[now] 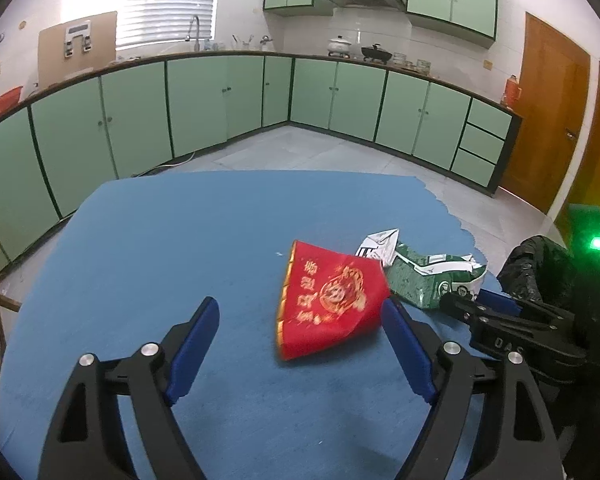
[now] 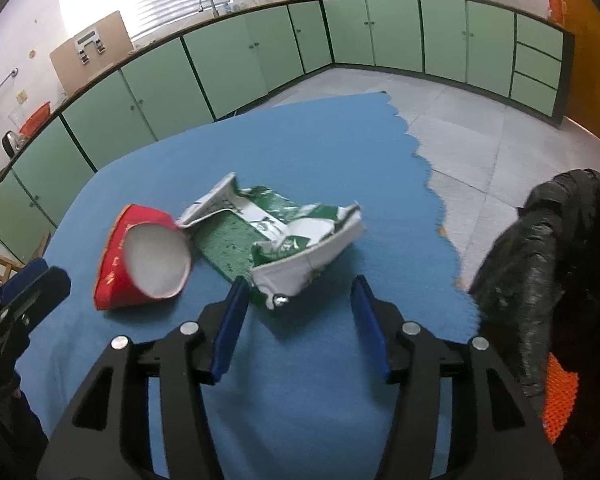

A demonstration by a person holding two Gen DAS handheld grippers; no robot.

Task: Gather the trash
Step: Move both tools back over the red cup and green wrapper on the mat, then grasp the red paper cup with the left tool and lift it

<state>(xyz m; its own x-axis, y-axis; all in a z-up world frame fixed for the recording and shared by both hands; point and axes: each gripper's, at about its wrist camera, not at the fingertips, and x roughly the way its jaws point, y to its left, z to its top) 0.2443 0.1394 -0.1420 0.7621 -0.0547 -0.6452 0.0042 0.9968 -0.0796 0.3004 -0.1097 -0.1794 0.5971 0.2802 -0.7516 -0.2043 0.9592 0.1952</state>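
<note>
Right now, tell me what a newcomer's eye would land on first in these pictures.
The bright red paper cup lies on its side on the blue table cover, its white inside facing the right wrist camera. Touching it on the right is a crumpled green and white carton, torn open. A black trash bag stands at the table's right edge, and pale green cabinets line the walls behind.

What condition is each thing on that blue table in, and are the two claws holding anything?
Red paper cup: on its side, crushed.
Green and white carton: torn, flattened, beside the cup.
Black trash bag: at the table's edge, mouth not visible.
Left gripper: open, empty.
Right gripper: open, carton's corner between its fingers, not pinched.
</note>
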